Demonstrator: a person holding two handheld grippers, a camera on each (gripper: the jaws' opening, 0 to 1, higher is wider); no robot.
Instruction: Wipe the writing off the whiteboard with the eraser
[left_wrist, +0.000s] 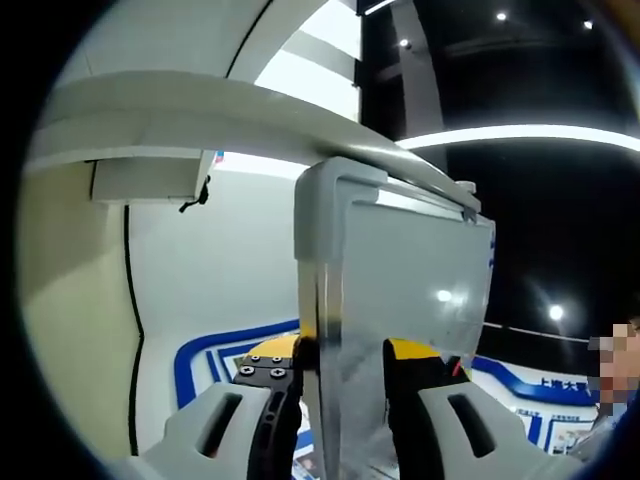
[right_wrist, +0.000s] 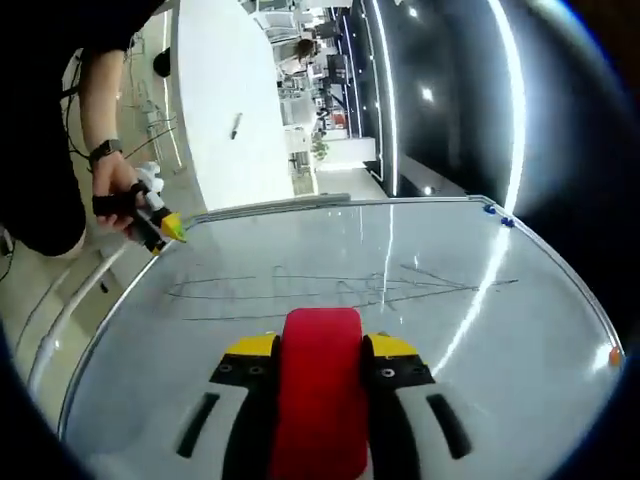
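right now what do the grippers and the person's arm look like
Left gripper: pale grey jaws with dark slots, yellow and black parts behind, black plate with screws. Right gripper: black jaws with slots and yellow tops. The person's hand has a black wristband or watch, under a dark top.

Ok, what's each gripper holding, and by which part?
Left gripper clamps the whiteboard by its edge. Right gripper grips the red eraser by its sides.

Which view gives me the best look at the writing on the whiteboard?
The right gripper view: the writing runs across the whiteboard face-on, just beyond the red eraser in the right gripper. The left gripper view shows the board edge-on in the left gripper, with no marks legible.
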